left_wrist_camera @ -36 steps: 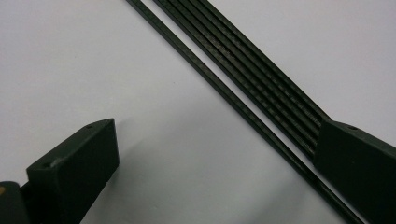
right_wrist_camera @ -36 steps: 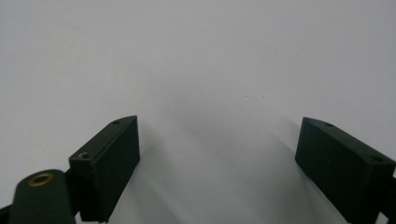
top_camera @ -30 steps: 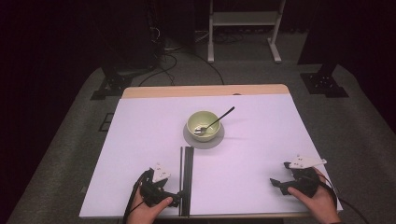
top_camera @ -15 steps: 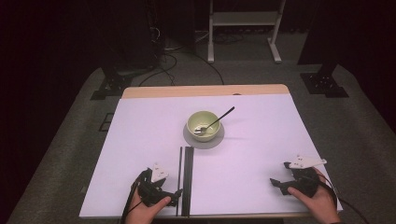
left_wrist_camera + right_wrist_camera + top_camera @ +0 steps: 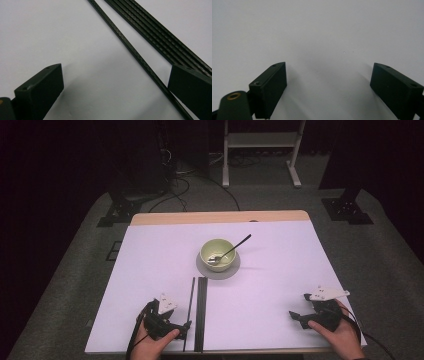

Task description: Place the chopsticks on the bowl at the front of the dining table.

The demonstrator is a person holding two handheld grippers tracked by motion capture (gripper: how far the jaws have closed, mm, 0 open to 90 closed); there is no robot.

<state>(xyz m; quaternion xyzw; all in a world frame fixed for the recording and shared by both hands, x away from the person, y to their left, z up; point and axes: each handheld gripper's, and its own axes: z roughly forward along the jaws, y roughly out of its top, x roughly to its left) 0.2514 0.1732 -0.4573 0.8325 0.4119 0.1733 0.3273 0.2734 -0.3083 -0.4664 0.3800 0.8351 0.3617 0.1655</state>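
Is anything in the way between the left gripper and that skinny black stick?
Nothing visible. The left gripper is open, and the single stick already lies between its jaws on the bare white table.

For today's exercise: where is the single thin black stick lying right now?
In the high view the thin black stick lies on the white table at near left, just left of the bundle of black sticks; in the left gripper view it passes between the open left gripper.
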